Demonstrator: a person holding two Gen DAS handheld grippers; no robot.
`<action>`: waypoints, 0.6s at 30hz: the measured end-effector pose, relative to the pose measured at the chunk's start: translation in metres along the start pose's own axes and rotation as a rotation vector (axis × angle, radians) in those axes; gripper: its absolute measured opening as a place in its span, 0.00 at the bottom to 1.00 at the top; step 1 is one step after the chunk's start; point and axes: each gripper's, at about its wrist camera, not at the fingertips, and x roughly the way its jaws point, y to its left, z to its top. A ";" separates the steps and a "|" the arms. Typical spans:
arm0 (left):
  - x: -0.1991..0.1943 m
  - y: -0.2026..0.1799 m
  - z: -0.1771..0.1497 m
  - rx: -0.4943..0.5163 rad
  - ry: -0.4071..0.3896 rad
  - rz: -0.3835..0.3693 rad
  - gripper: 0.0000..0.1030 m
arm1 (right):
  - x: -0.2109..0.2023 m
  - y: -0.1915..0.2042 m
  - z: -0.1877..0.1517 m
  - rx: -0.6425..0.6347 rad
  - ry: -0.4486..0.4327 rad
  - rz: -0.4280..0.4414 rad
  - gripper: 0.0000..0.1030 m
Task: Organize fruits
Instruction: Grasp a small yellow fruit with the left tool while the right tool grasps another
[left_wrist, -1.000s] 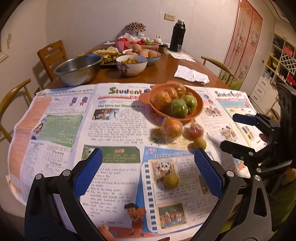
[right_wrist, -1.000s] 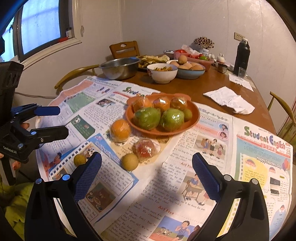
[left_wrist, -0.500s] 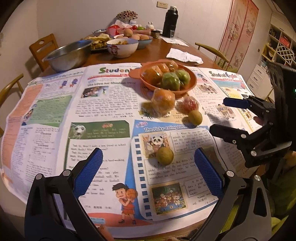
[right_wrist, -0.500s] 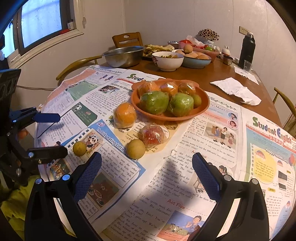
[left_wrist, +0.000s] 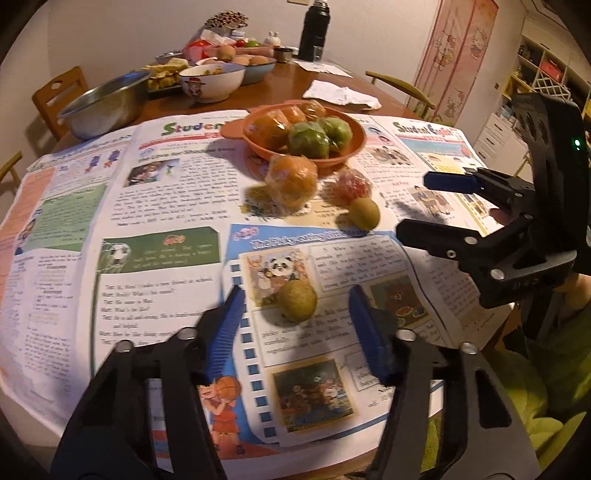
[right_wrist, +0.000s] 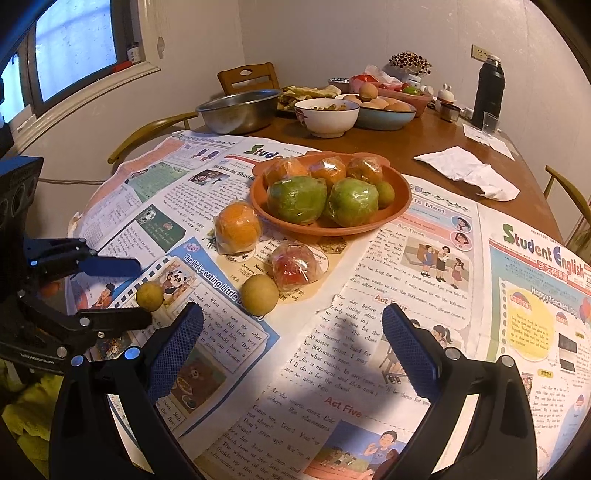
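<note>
An orange bowl on the newspaper holds wrapped oranges and green fruits. In front of it lie a wrapped orange, a wrapped red fruit and two small yellow-green fruits. My left gripper is open, its jaws narrowed on either side of the nearer small fruit, not touching it. The other small fruit lies just ahead of my right gripper, which is open and empty.
Newspaper covers the near half of the round wooden table. At the back stand a steel bowl, a white bowl, a blue bowl with eggs, a black flask and a crumpled napkin. Chairs ring the table.
My left gripper has moved forward and down to the nearer small fruit and its jaws have narrowed around it. The right gripper has edged closer to the fruits and stays wide open.
</note>
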 end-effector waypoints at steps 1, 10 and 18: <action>0.002 -0.001 0.000 0.003 0.002 -0.006 0.34 | 0.001 0.000 0.000 0.001 0.003 0.002 0.93; 0.007 -0.002 -0.001 0.008 0.004 -0.012 0.15 | 0.013 0.007 0.002 -0.015 0.035 0.041 0.54; 0.007 0.002 0.000 -0.003 0.001 -0.031 0.15 | 0.024 0.019 0.006 -0.052 0.052 0.069 0.29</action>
